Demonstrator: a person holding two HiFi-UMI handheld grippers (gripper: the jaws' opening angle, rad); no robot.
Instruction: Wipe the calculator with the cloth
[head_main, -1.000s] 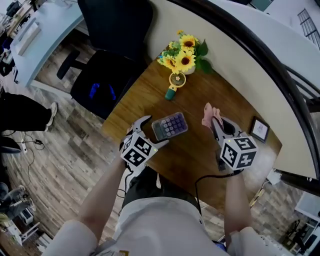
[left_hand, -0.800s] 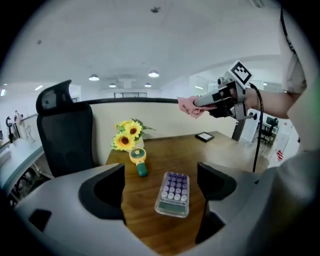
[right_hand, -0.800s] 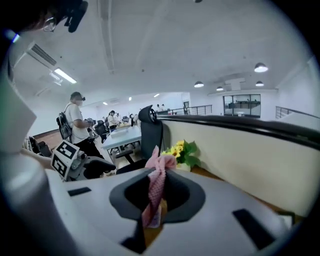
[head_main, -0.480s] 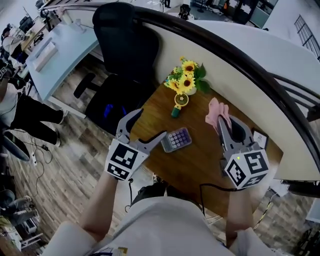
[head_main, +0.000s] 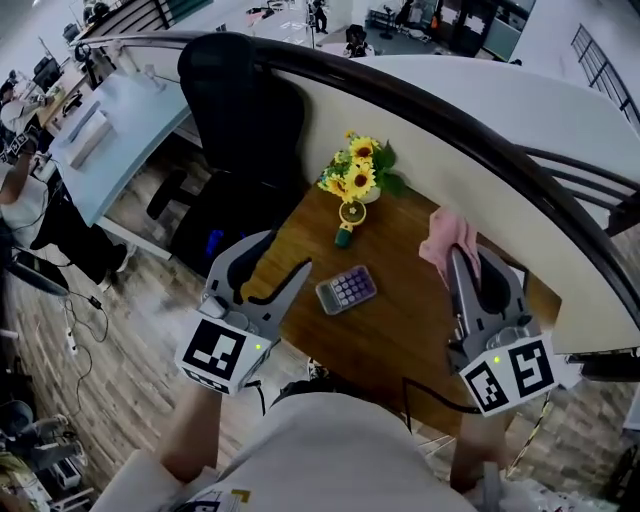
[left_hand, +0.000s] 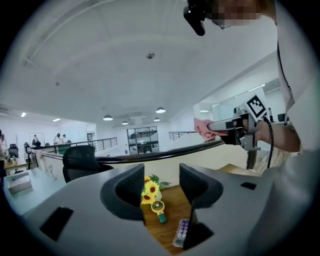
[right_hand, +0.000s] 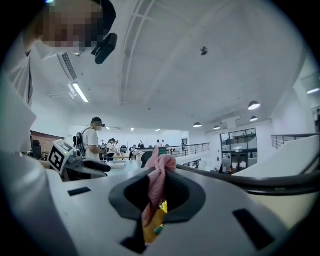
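Two in view, left claw (left_hand: 162, 184) half-open, closing, empty, right claw (right_hand: 157, 192) pinching cloth (right_hand: 162, 163)

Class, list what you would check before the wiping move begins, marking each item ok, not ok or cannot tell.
1. Grip: right hand-held gripper clamps the cloth - ok.
2. Target: calculator lies keys up, uncovered, on the table - ok.
3. Spare: left hand-held gripper empty, jaws apart though just closing - ok.
4. Contact: cloth touches calculator - not ok, well apart.
5. Dirt: where it lies - cannot tell.

Soft crumpled cloth (head_main: 452, 240); smooth wood-grain table (head_main: 400, 325); hard plastic calculator (head_main: 346, 289)
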